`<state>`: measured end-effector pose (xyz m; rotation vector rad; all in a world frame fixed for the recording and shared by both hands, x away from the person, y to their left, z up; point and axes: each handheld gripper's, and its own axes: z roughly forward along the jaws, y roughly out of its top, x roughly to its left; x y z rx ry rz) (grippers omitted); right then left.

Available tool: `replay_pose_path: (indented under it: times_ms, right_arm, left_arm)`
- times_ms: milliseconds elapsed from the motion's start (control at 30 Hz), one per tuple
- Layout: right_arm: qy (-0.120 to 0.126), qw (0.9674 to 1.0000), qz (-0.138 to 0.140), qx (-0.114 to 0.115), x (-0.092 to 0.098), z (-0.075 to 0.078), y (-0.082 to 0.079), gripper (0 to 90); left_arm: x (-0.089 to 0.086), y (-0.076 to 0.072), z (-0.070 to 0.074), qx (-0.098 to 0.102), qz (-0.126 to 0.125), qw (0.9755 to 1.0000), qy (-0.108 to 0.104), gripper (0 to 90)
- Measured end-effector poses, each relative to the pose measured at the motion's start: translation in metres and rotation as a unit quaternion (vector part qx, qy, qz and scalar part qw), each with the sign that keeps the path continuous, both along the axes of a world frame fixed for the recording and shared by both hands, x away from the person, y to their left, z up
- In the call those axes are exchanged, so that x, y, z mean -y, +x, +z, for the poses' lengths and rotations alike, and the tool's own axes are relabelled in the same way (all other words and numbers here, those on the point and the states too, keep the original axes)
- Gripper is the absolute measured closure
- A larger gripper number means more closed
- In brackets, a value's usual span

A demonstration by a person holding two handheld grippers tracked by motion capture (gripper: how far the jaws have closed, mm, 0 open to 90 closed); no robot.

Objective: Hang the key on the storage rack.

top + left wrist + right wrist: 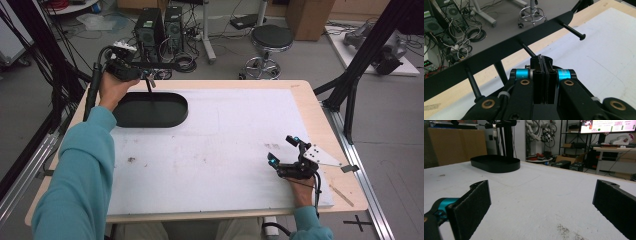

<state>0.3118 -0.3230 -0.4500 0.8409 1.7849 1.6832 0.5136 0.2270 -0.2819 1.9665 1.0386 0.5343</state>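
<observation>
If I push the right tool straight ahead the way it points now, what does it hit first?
Most likely the black oval tray. The right tool is open and low over the white mat, whose stretch ahead looks bare. The tray sits somewhat left of the centre line, so it might pass beside it; depth is hard to judge.

At the top of the high view, a round black stool (270,39) stands on the grey floor. Two black computer towers (159,26) stand to its left with loose cables (183,61) beside them. A brown cardboard box (309,16) sits upper right.
</observation>
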Motion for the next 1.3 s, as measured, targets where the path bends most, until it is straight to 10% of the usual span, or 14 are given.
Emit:
replay_pose_path:
  times_ms: [900,1200,1300]
  right_arm:
    - [0.0,1.0,0.0,-0.001,0.0,0.0,0.0,0.8]
    - [0.001,1.0,0.0,0.001,0.001,0.0,0.001,0.8]
    - [0.0,1.0,0.0,-0.001,0.0,0.0,0.0,0.8]
  left_arm:
    - [-0.007,0.0,0.003,0.028,0.038,0.9988,0.01,79.6]
    - [-0.005,-0.007,0.005,0.047,0.022,0.9969,0.06,40.4]
    - [-0.01,-0.016,0.001,0.055,-0.01,0.998,0.031,20.0]
